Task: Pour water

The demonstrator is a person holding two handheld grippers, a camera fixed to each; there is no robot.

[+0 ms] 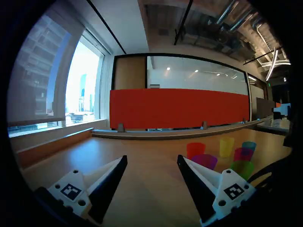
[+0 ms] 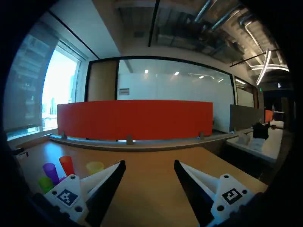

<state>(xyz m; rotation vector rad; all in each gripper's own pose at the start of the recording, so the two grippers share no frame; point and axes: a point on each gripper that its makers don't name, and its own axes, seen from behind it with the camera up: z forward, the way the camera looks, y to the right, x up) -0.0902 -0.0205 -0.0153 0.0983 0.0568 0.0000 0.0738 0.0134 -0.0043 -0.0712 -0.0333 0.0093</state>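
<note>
Several coloured plastic cups stand in a cluster on the wooden desk. In the left gripper view they sit ahead and to the right: an orange-red cup (image 1: 195, 149), a yellow cup (image 1: 226, 146), a purple cup (image 1: 205, 161), a magenta cup (image 1: 243, 154), a teal cup (image 1: 249, 145) and a green cup (image 1: 242, 168). My left gripper (image 1: 151, 163) is open, empty, short of them. In the right gripper view the red cup (image 2: 67, 164), purple cup (image 2: 50, 172), yellow cup (image 2: 94, 167) and green cup (image 2: 46, 184) lie far left. My right gripper (image 2: 149, 166) is open and empty.
A red partition screen (image 1: 178, 108) runs along the desk's far edge (image 1: 170, 133), with a glass-walled room behind it. A window ledge (image 1: 49, 142) borders the desk on the left. Bare wood lies ahead of both grippers. Another desk (image 2: 253, 145) stands off to the right.
</note>
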